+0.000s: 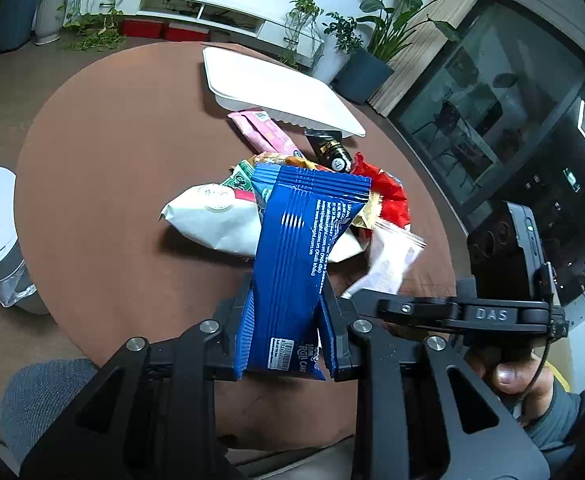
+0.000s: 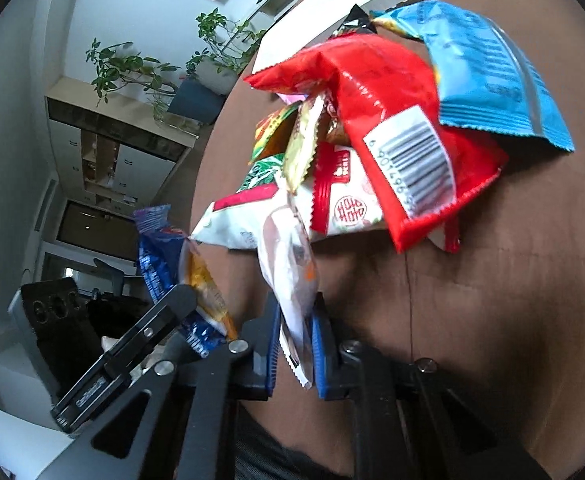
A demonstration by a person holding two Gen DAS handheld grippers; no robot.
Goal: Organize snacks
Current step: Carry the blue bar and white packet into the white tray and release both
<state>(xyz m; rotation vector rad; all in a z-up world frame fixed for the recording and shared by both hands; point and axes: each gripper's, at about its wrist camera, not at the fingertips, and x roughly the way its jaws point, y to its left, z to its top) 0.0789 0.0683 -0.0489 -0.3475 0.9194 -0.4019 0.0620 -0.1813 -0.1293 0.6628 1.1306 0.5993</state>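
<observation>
Snacks sit piled on our brown table [image 1: 92,152]. Our left gripper [image 1: 288,300] squeezes the blue roll cake pack [image 1: 292,264]; our right gripper [image 2: 296,344] pinches a white packet [image 2: 292,276], ready for the white tray [image 1: 276,88].

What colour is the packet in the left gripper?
Dark blue packet with white print; the left wrist view shows it best.

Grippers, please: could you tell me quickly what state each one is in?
Left gripper: closed on the blue roll-cake packet.
Right gripper: closed on a white snack packet.
</observation>
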